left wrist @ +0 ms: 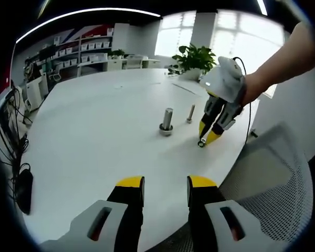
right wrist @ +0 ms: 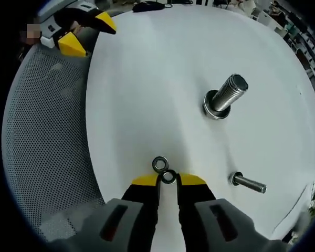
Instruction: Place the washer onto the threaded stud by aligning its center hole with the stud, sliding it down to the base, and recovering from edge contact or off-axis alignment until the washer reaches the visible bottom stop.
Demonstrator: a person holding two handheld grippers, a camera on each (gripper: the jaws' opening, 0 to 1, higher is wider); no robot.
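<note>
A large threaded stud stands upright on the white table with a flange or washer around its base. It also stands mid-table as the stud in the left gripper view. My right gripper is low at the table surface, shut on a small steel washer, well short of the stud. A second washer lies on the table just beyond the tips. From the left gripper view, the right gripper touches down to the right of the stud. My left gripper is open, holding nothing, near the table's edge.
A small bolt lies right of my right gripper, seen as the bolt beside the stud. A grey mesh chair sits against the table's edge. Cables and a black mouse lie at the far left. A potted plant stands at the back.
</note>
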